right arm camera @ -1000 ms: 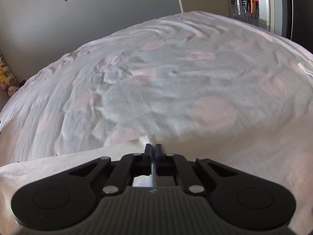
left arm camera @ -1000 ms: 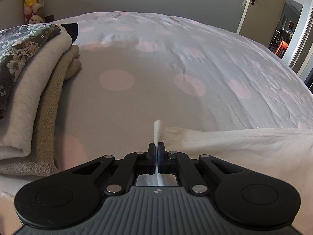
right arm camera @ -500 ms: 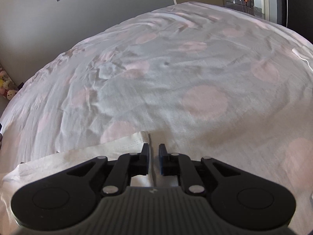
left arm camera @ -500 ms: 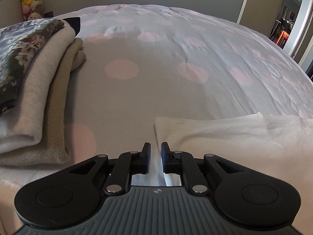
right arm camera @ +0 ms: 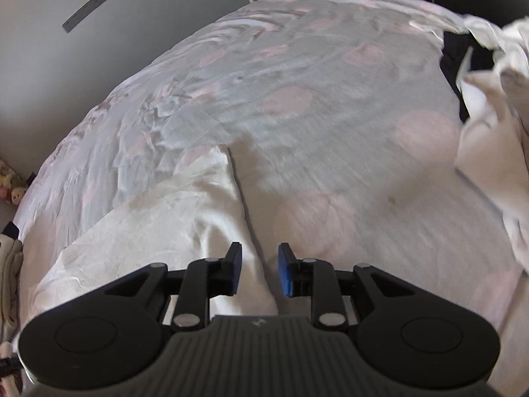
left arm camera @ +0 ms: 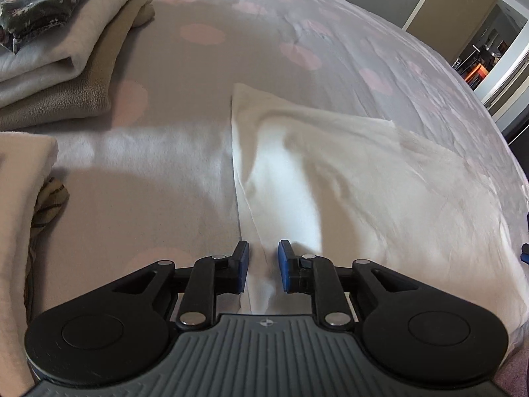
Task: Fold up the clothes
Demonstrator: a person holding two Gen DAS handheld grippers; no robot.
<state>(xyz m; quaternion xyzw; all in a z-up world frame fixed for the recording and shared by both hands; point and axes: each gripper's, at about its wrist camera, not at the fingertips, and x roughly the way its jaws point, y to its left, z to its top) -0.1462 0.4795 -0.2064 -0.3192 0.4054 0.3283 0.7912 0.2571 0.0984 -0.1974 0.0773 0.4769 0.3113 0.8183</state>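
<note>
1. Two sets of tongs sit over one white, soft cotton garment (left arm camera: 347, 172) that lies spread on the grey bed cover with pale pink dots (left arm camera: 205, 33). Its long axis runs across the bed from one hand to the other, so each hand has one end of it.
2. Seen from the left wrist, the garment's left edge runs straight ahead from the left tongs (left arm camera: 263, 266), and the cloth fans out to the right. Seen from the right wrist, the right edge (right arm camera: 231, 178) leads ahead from the right tongs (right arm camera: 259, 269), with the cloth to the left.
3. Left tongs: jaws parting, a narrow gap showing. The garment's edge lies between the blue pads (left arm camera: 286, 269), but they do not press on it.
4. Right tongs: jaws also parting, somewhat wider. Cloth passes below the gap, unclamped.
5. Neither hand is nearer overall; I judge the next grasp could start at either end.
6. Nearby: a stack of folded beige and floral clothes (left arm camera: 62, 49) at the left, and a loose white heap (right arm camera: 489, 132) at the right.
</note>
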